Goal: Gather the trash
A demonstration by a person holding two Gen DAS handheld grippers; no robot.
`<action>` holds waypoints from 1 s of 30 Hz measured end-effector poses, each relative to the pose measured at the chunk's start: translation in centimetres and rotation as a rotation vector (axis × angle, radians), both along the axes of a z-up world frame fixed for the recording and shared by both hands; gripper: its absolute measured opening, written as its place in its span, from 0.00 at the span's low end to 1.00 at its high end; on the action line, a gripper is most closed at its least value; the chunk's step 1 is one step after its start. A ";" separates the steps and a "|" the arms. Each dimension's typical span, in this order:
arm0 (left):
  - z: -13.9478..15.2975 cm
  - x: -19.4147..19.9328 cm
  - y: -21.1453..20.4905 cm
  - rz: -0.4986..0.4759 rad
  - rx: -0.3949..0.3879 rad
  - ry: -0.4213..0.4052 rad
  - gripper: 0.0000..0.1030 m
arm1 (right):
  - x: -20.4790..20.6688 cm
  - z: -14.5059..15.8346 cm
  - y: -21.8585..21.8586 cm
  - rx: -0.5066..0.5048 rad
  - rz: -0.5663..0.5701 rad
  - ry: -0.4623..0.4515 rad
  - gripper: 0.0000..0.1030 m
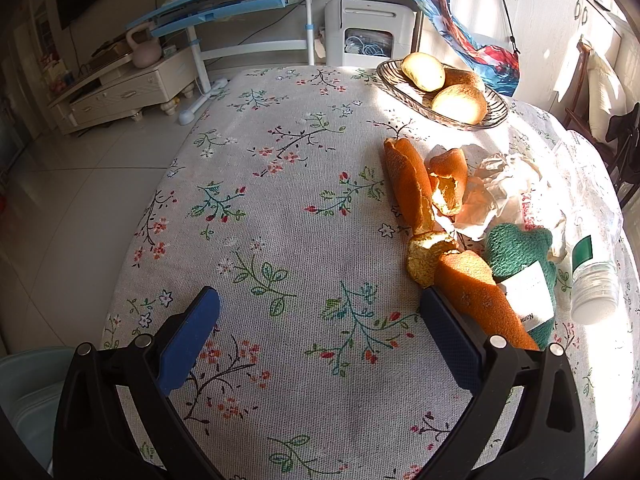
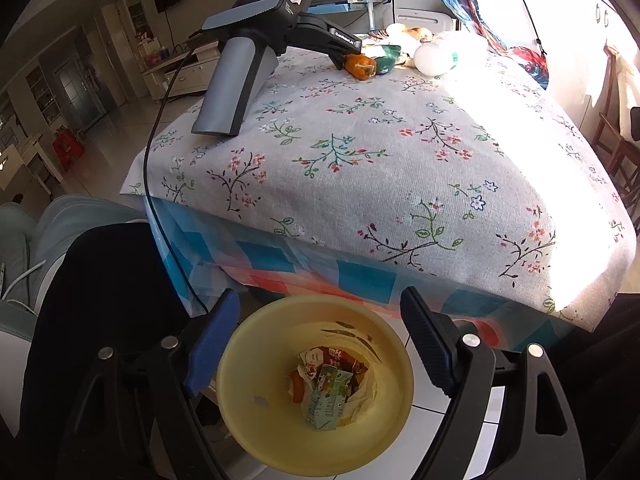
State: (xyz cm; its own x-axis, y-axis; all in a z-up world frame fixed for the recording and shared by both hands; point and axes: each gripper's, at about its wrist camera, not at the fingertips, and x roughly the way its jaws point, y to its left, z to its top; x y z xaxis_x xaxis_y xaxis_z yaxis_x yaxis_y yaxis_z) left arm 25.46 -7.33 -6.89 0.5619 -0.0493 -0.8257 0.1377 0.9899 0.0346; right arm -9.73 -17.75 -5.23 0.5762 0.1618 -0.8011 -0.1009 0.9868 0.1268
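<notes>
The left gripper [image 1: 320,320] rests low over the floral-clothed surface [image 1: 260,208], its jaws spread wide and empty. Just right of it, toward the surface's right edge, lie orange peels [image 1: 412,184], crumpled tissue [image 1: 500,188], a green cloth [image 1: 520,256] and a capped plastic bottle [image 1: 594,284]. The right gripper [image 2: 320,344], spread and empty, hangs beyond the surface's near edge over a yellow trash bin [image 2: 384,432] holding wrappers and a carton [image 2: 328,400].

Light: hard sun pours in from the right.
Glare: tablecloth [image 2: 520,128] washes out white.
Shadows: left side sits dim.
Edges: fisheye bends, corners black.
Bottle [image 2: 448,54]: seemingly overexposed.
</notes>
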 end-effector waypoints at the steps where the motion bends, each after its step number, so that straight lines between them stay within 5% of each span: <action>1: 0.0 0.0 0.0 0.000 0.000 0.000 0.94 | 0.0 0.0 0.0 0.001 0.002 0.001 0.77; 12: 0.0 0.0 0.0 0.000 0.000 0.000 0.94 | 0.1 0.2 -0.6 0.025 -0.005 -0.006 0.77; 30: 0.0 0.0 0.0 0.000 0.000 0.001 0.94 | 0.4 4.3 -2.8 0.036 -0.055 -0.140 0.78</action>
State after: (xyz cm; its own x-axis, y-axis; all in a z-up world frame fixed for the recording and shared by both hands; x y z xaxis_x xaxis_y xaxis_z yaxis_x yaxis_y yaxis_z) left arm 25.49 -7.34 -6.86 0.5615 -0.0494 -0.8260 0.1376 0.9899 0.0343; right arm -9.35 -20.55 -0.97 0.6910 0.1538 -0.7063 -0.0658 0.9864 0.1505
